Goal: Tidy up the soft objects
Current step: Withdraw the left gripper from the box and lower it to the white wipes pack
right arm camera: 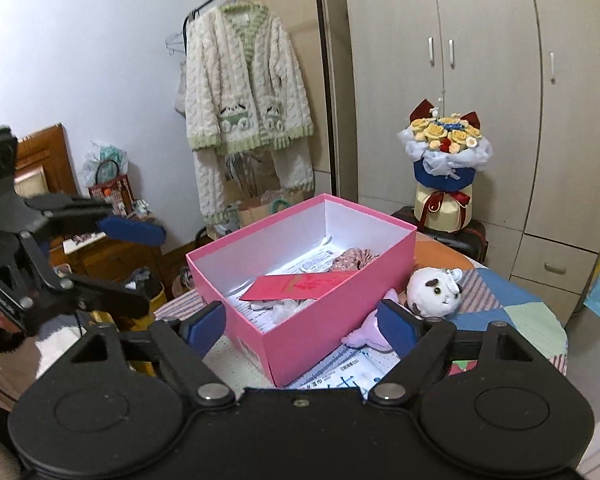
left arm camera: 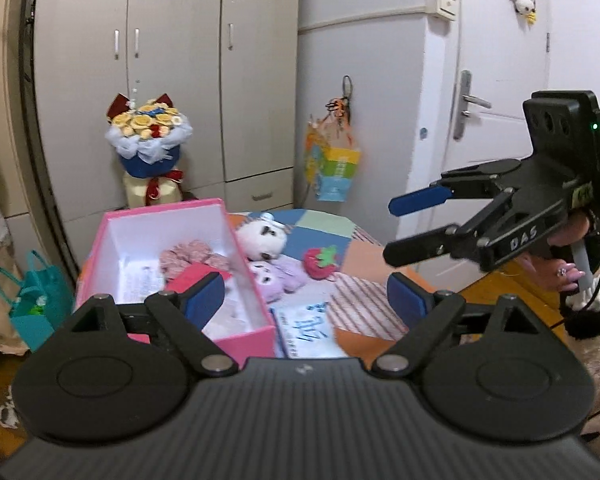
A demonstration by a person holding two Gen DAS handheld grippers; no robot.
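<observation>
While both grippers hang above the table with nothing between their pads, the risks lie in the approach. The left gripper has its jaws spread wide, and the right gripper is spread just as wide; neither touches anything.

The pink box stands open on the patchwork cloth, already holding a pink floral scrunchie, a red envelope and some white paper. 3 soft toys wait outside it: the white plush lies just beside the box's long wall, the lilac plush touches that wall lower down, and the strawberry plush sits a little apart on the cloth.

Because the white and lilac toys lie against each other and against the box, wide jaws closing on 1 could catch the other too, or nip the cardboard rim and drag the box. The box looks light, so a nudge from a descending finger may slide it toward the table edge. A shallow pinch on fluffy fabric could slip during the lift, dropping the toy short of the opening. The 2 grippers are also near each other, so reaching for the same toy risks a collision.
</observation>
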